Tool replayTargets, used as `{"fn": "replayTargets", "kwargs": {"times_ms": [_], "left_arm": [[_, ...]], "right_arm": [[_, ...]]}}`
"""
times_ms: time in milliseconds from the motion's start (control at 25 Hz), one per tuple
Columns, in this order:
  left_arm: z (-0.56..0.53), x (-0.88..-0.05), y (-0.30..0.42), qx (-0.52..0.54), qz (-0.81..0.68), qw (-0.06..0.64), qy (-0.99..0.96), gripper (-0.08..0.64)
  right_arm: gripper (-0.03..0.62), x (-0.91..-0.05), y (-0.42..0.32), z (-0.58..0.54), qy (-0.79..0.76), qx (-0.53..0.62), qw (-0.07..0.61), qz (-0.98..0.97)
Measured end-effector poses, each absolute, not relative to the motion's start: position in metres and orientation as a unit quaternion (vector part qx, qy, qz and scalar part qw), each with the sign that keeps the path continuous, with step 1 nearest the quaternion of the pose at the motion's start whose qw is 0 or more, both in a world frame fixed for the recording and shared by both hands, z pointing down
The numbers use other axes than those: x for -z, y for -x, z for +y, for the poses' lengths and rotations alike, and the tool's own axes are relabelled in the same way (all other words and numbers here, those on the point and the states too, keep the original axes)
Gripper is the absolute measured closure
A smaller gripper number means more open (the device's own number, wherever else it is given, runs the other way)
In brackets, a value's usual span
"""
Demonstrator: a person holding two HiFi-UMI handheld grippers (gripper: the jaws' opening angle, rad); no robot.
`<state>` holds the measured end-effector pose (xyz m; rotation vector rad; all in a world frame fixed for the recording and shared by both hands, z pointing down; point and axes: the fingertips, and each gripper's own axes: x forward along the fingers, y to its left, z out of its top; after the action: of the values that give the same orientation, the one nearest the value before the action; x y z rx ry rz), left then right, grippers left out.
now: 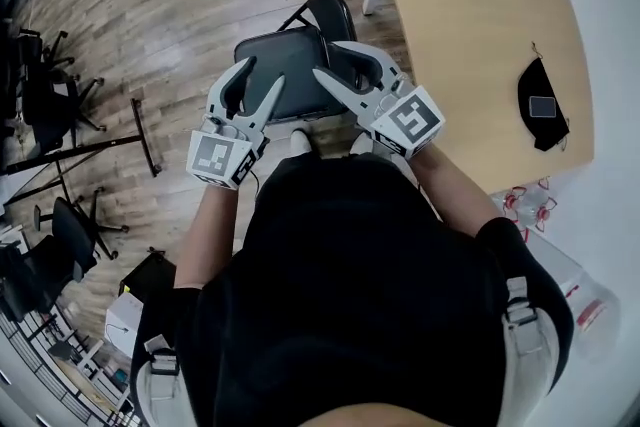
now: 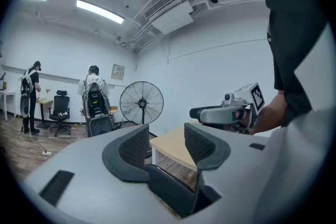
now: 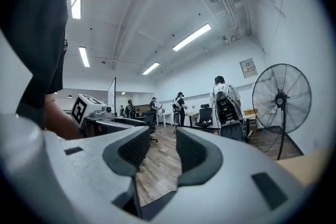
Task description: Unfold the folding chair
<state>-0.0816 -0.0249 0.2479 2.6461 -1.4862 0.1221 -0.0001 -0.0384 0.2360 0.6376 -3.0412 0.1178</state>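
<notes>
The black folding chair [image 1: 288,55] stands on the wood floor in front of my feet, its seat flat and its rounded backrest [image 1: 330,10] on the far side. Both grippers hang in the air above it. My left gripper [image 1: 263,75] is open over the seat's left part, its jaws empty. My right gripper [image 1: 335,60] is open over the seat's right edge, also empty. In the left gripper view the gripper [image 2: 167,144] points level into the room, a dark piece of the chair [image 2: 168,189] low between its jaws. The right gripper view shows that gripper [image 3: 157,152] open too.
A light wooden table [image 1: 480,45] stands right of the chair with a black pouch [image 1: 542,105] on it. Office chairs [image 1: 60,85] and a black floor frame [image 1: 140,135] stand at left. A standing fan [image 2: 141,104] and several people [image 3: 223,99] are farther off.
</notes>
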Motion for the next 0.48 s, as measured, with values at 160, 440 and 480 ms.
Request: {"fn": "replayTargets", "kwargs": {"times_ms": [160,440,480], "left_arm": [[-0.018,-0.229,0.068,-0.029,-0.482,0.043,-0.875,0.384],[-0.009,-0.219,0.063,-0.011,-0.496,0.026,-0.868,0.509],[-0.009,-0.217,0.063,-0.010,-0.498,0.021,-0.867,0.530]], "right_arm": [[0.437,-0.216,-0.002,-0.029,-0.194,-0.021,0.005,-0.981],[0.486,-0.206,-0.004,-0.020,-0.191,-0.018,-0.005,-0.981],[0.492,-0.205,-0.003,-0.020,-0.190,-0.019,-0.007,-0.982]]}}
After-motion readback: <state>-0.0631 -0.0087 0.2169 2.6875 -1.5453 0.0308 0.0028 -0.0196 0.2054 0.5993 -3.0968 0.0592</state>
